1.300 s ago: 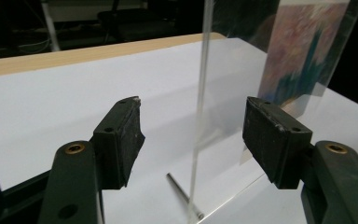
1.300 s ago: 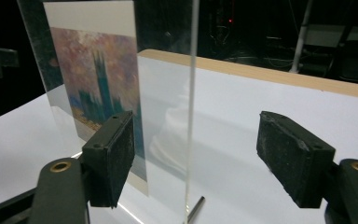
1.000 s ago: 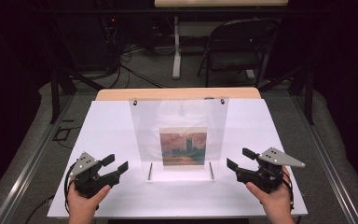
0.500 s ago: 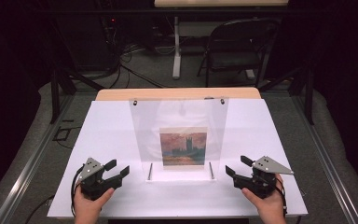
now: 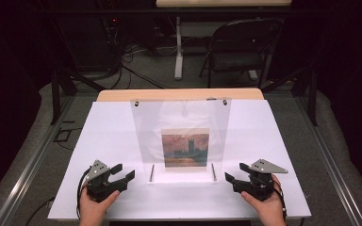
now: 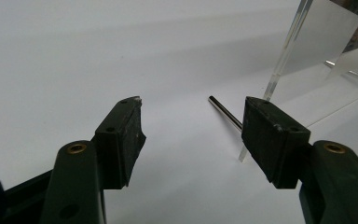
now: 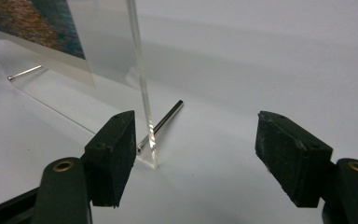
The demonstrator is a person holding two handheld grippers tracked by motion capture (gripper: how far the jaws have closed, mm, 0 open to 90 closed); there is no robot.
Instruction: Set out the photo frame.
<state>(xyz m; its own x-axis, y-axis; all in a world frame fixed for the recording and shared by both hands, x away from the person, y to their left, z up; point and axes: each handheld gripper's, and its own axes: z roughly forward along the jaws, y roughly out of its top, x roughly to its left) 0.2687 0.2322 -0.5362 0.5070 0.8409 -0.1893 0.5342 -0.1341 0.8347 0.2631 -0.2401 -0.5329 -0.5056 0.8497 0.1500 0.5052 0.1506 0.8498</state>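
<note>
A clear acrylic stand [image 5: 179,117] rises upright at the middle of the white table [image 5: 108,136]. A small painting print [image 5: 185,148] sits behind its lower part. Two thin metal pins lie at its foot, the left pin [image 5: 152,173] and the right pin [image 5: 213,172]. My left gripper [image 5: 124,171] rests low at the near left, open and empty, with the left pin [image 6: 224,112] and the stand's edge [image 6: 284,56] just ahead of it. My right gripper [image 5: 234,172] is at the near right, also open and empty, facing the stand's edge [image 7: 142,84] and the right pin [image 7: 165,121].
A wooden strip [image 5: 179,95] borders the table's far side. Beyond it stand a folding chair [image 5: 238,47] and a table leg [image 5: 179,52] among floor cables. Metal rails run along both sides of the table. White surface lies bare on either side of the stand.
Both hands have sunk toward the table and sit lower in the high view. Their jaws stay apart as before. The stand and print have not moved.
</note>
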